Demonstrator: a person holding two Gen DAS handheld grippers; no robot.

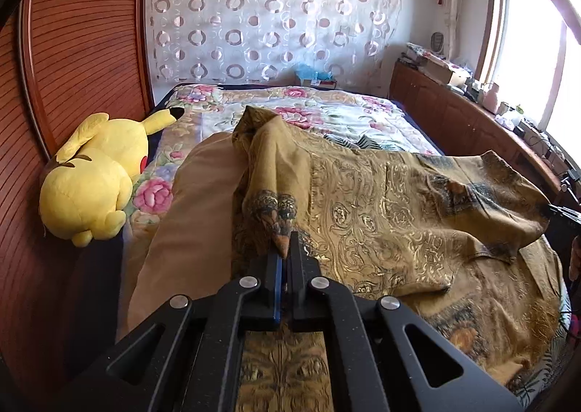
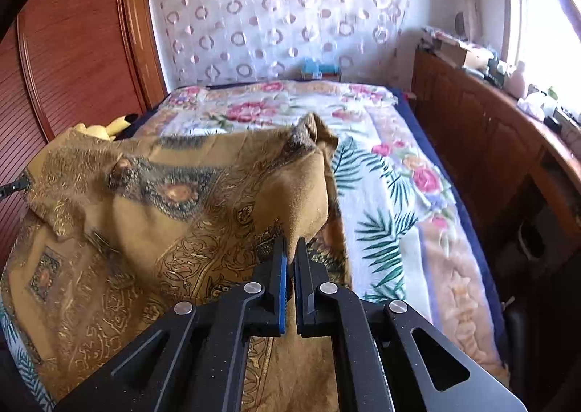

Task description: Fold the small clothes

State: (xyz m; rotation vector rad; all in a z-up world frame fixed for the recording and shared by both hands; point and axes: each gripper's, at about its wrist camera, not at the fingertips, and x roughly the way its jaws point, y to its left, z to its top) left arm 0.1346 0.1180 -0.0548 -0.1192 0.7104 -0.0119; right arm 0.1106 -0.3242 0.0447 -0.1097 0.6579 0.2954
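Both sets of jaws are clamped on the mustard-gold patterned cloth garment (image 1: 381, 201): the left gripper (image 1: 287, 248) pinches one corner, the right gripper (image 2: 290, 248) another. It drapes over the floral-quilted bed (image 2: 392, 172). Thin pinches could slip under the hanging weight, spoiling the fold.

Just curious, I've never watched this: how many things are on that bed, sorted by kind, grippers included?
Grippers: 2, the left gripper and the right gripper, each shut on the cloth
Patterned gold cloth: 1
Yellow plush toy: 1
Flowered bedspread: 1
Total: 5
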